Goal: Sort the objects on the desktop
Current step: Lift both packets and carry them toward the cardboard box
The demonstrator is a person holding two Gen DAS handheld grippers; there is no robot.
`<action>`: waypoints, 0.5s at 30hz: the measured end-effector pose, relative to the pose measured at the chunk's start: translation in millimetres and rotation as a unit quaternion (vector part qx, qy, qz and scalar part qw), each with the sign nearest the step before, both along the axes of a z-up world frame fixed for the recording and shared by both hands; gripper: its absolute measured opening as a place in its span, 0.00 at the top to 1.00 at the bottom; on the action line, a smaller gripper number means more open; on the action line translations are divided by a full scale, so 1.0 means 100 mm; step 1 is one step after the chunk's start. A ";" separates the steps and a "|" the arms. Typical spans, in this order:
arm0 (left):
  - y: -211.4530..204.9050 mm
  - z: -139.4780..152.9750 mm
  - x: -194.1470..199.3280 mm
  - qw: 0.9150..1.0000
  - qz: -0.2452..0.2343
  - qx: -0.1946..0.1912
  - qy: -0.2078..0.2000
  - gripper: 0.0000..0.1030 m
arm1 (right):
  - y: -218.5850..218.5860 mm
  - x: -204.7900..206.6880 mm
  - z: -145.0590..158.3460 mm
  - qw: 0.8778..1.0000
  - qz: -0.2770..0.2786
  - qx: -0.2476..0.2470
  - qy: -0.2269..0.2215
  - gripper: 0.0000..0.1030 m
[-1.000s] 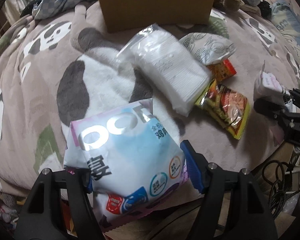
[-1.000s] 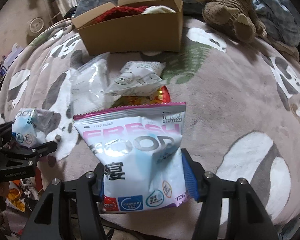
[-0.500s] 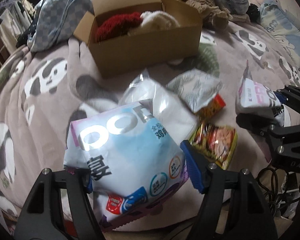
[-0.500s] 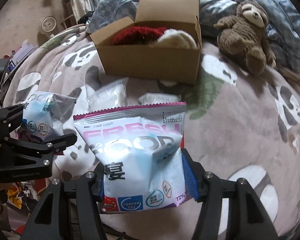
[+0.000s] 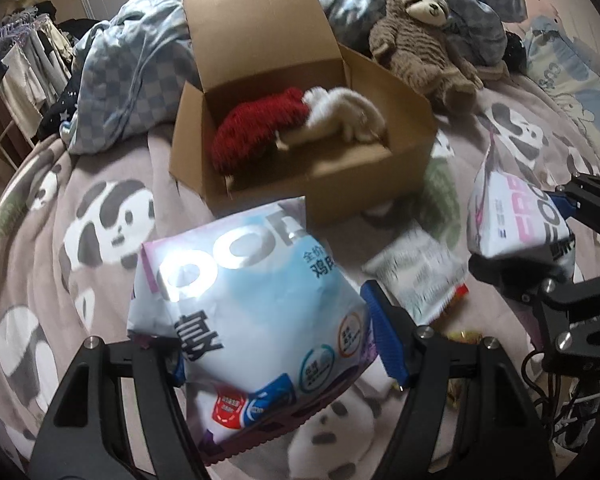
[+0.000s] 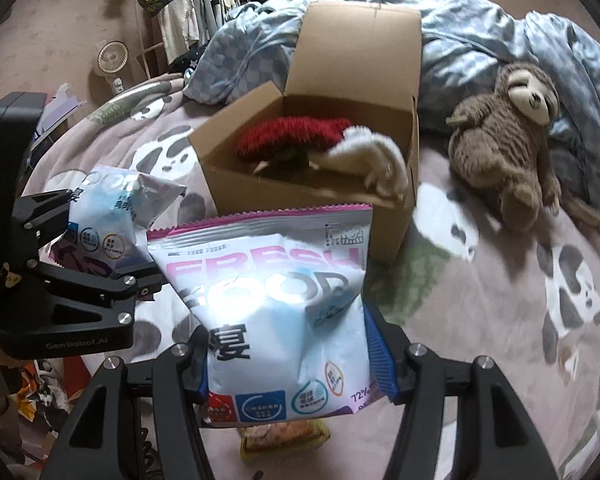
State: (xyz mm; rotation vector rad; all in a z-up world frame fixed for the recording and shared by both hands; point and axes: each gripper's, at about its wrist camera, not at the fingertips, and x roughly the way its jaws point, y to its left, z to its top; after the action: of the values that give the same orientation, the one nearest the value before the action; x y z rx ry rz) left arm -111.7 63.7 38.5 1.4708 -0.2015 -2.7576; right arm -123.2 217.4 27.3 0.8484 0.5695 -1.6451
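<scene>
Left gripper (image 5: pixel 278 340) clamped on crumpled bag (image 5: pixel 244 308), blue pads (image 5: pixel 382 336) pressing its sides, bag bulging up between the fingers. Held off the blanket (image 5: pixel 80 280), tilted, aimed at the box (image 5: pixel 312 128) ahead.

Right gripper (image 6: pixel 296 354) clamped on flat bag (image 6: pixel 276 300), lower half pinched between pads (image 6: pixel 380 360), top edge upright and just short of the box's (image 6: pixel 312 184) near wall. "FRESH FOOD" print facing the camera.

Both tools side by side, near each other, each raised in front of the box. Box open, flap standing up at the back; red fuzzy item (image 5: pixel 260 128) and white fuzzy item (image 5: pixel 344 116) inside.

Left view only: right gripper (image 5: pixel 556 256) from the side with its bag (image 5: pixel 516 216) edge-on; white pouch (image 5: pixel 416 276) on the blanket between the two tools, red packet edge (image 5: pixel 458 292) sticking out beneath it; cables (image 5: pixel 572 404) at lower right.

Right view only: left gripper (image 6: pixel 80 264) from the side, its bag (image 6: pixel 112 216) crushed between the fingers; yellow snack packet (image 6: pixel 284 436) on the blanket (image 6: pixel 500 280) directly under the right tool; fan (image 6: pixel 110 58) and clothes rack (image 6: pixel 180 8) on the floor past the bed.

Sloth toy (image 5: pixel 428 36) right of the box in both views (image 6: pixel 504 140), lying against the checked duvet (image 5: pixel 136 64).
</scene>
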 end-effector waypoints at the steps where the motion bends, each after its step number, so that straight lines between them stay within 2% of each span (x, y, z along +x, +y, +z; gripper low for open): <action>1: -0.02 0.02 -0.06 1.000 0.000 0.000 0.002 0.32 | -0.05 -0.02 0.03 1.000 0.003 -0.003 0.000 0.40; 9: -0.17 0.21 -0.51 1.000 0.005 -0.014 0.025 0.32 | -0.46 -0.21 0.20 1.000 0.012 -0.019 -0.008 0.40; 15: -0.26 0.29 -0.87 0.999 0.002 -0.011 0.034 0.32 | -0.78 -0.41 0.31 0.999 0.013 -0.029 -0.013 0.40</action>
State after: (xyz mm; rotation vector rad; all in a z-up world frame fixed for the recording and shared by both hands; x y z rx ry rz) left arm -199.2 37.9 67.2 1.3682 -0.2278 -2.7876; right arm -164.2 139.4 57.9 0.8153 0.5110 -1.6168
